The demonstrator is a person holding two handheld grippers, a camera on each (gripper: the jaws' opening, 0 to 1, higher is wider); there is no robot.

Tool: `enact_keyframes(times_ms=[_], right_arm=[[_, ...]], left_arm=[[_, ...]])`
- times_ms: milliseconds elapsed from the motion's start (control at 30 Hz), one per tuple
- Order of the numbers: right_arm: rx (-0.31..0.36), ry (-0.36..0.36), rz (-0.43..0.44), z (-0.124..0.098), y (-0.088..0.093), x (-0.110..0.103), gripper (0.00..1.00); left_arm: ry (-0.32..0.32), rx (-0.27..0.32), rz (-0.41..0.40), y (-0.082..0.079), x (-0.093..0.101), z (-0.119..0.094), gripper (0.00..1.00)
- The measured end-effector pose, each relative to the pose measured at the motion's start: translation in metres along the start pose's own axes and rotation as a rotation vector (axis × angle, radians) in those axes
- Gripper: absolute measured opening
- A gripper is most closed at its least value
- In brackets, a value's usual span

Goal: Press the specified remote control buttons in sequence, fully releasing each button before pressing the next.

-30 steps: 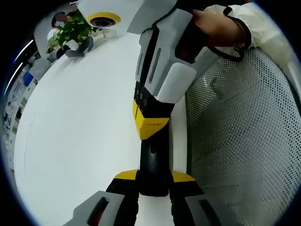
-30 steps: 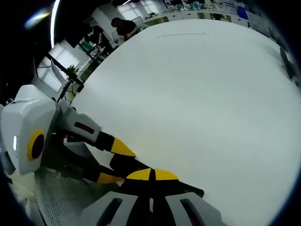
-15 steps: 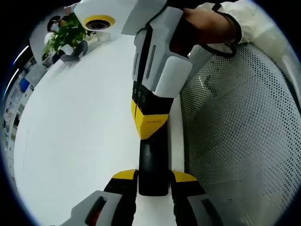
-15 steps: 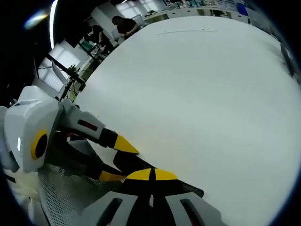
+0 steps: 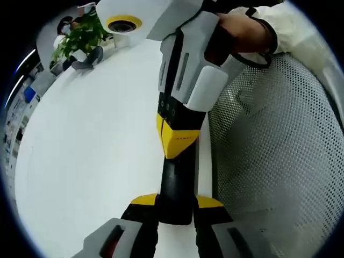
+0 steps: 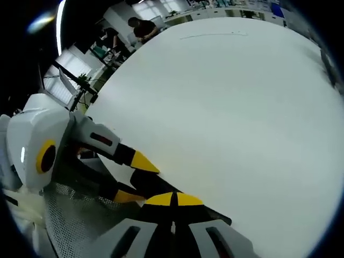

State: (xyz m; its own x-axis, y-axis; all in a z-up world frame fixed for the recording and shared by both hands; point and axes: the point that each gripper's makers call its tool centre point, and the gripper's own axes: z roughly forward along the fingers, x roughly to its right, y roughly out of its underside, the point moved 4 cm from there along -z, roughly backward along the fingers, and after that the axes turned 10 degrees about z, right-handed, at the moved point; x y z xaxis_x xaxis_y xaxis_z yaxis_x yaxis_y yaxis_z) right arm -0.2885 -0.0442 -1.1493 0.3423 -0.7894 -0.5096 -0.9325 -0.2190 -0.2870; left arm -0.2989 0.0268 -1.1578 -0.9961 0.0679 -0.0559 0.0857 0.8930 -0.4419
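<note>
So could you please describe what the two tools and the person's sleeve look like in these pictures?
The right tool has a white angular shell, black inner parts and yellow tips, plus a yellow ring around its lens. The left tool matches: white casing, grey arms with red marks, yellow pointed tips. The sleeve is cream, and a dark band circles the wrist.

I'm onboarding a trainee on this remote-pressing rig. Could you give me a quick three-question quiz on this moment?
1. True or false: the left tool is shut on the black remote.
2. The right tool has its yellow tips together. What do they meet? A) the black remote B) a potted plant C) a mesh seat
3. Fill in: the wide white surface beneath both tools is a ____.

Key: 1 true; 2 A; 3 table.
</note>
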Motion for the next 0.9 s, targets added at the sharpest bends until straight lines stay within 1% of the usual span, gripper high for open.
enact_keyframes(times_ms=[133, 233, 400, 467, 567, 600, 667, 733, 800, 900], right_arm=[[-0.004, 0.029, -0.058, 0.001, 0.001, -0.002, 0.00], [-0.007, 0.036, -0.051, 0.002, -0.001, 0.000, 0.00], [-0.005, 0.053, -0.051, 0.004, -0.003, 0.002, 0.00], [-0.006, 0.048, -0.031, 0.004, -0.003, 0.003, 0.00], [0.021, 0.020, -0.054, 0.003, -0.002, 0.003, 0.00], [0.023, 0.014, -0.041, 0.002, -0.002, 0.003, 0.00], [0.008, 0.008, -0.021, 0.001, -0.003, 0.003, 0.00], [0.006, -0.006, -0.006, 0.000, -0.003, 0.003, 0.00], [0.020, 0.007, 0.004, -0.003, -0.003, 0.005, 0.00], [0.042, 0.034, 0.012, -0.007, -0.004, 0.010, 0.00]], left_arm=[[-0.003, 0.007, -0.007, 0.001, 0.000, 0.000, 0.23], [-0.004, 0.014, -0.008, 0.001, 0.000, 0.001, 0.23], [0.000, -0.001, -0.009, -0.001, -0.001, 0.001, 0.22], [0.003, -0.004, -0.011, -0.001, -0.002, 0.001, 0.22], [0.004, -0.006, -0.011, -0.001, -0.001, 0.001, 0.22], [0.002, -0.006, -0.014, -0.001, -0.001, 0.001, 0.22], [-0.008, -0.007, -0.021, -0.001, -0.001, 0.001, 0.23], [-0.022, 0.000, -0.046, -0.001, 0.000, 0.000, 0.23], [-0.041, 0.012, -0.065, -0.001, 0.000, 0.001, 0.23], [-0.073, 0.034, -0.122, -0.001, 0.000, 0.001, 0.23]])
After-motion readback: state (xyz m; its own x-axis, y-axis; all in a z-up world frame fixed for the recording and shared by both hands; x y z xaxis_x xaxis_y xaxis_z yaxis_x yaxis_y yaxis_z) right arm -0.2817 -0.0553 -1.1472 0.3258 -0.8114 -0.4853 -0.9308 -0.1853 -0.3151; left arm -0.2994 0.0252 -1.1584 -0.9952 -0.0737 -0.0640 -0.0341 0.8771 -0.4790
